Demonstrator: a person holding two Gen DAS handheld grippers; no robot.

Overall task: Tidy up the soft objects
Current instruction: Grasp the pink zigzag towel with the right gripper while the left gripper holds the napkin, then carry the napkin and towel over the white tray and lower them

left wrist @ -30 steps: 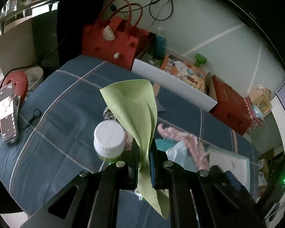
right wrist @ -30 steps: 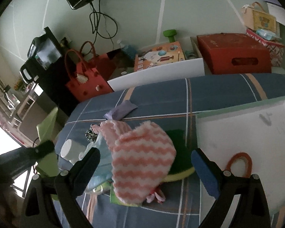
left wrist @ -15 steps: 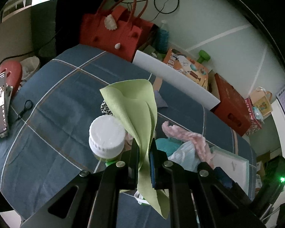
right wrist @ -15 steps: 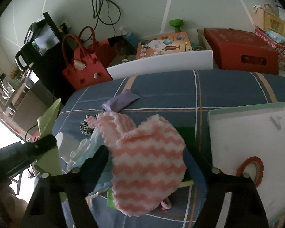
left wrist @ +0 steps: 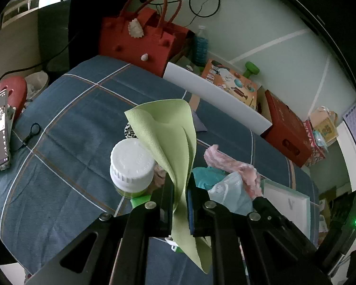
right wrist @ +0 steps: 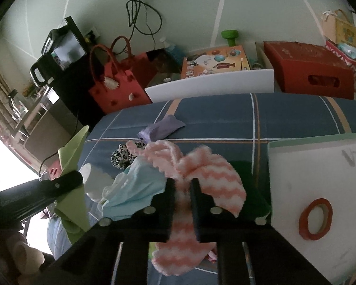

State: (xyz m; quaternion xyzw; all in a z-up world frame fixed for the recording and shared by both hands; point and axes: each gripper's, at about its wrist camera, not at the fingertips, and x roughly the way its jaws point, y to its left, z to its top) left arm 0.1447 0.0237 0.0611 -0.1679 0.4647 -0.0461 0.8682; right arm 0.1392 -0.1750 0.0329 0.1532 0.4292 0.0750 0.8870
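The right gripper (right wrist: 182, 186) pinches the fluffy pink-and-white zigzag cloth (right wrist: 216, 178) tight. The left gripper (left wrist: 180, 191) squeezes the soft light-green cloth (left wrist: 170, 140), which sticks up.

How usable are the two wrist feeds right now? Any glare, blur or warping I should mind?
Left wrist view: dim but sharp; the light green cloth reads clearly, and fisheye bends the long white board. Right wrist view: blown-out window glare at the left edge, and the pink-and-white zigzag fleece cloth looks soft up close; both have dark vignetted corners.
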